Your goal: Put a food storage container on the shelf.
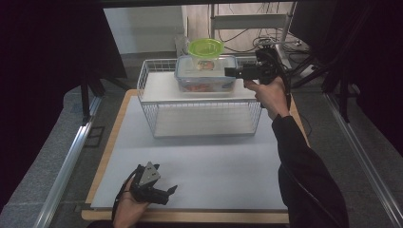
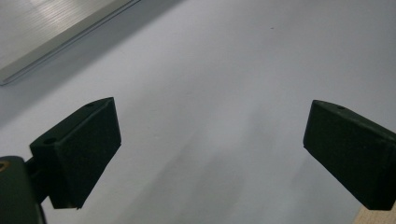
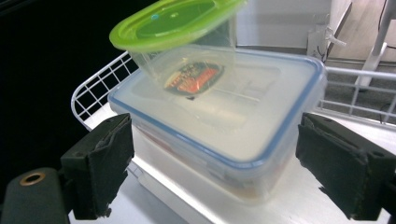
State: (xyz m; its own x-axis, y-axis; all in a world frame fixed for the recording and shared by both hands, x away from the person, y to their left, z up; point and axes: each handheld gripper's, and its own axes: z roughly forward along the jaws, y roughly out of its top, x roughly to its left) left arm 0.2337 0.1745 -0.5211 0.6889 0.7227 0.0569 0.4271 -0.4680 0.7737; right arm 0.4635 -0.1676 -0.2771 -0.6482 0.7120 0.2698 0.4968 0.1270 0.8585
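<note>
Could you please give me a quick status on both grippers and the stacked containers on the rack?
Right gripper open at clear blue-rimmed plastic box on white wire rack. Green-lidded tub on top. Left gripper open, idle over table.

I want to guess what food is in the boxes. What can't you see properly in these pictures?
- Food in the blue-rimmed container: right gripper view, the cloudy lid and walls blur it; only something reddish shows.
- Contents of the green-lidded tub: right gripper view, a red label is too blurred to read.
- Rear of the white wire rack: high view, hidden behind both containers.
- Right gripper: high view, its fingers are too small and dark to separate.
</note>
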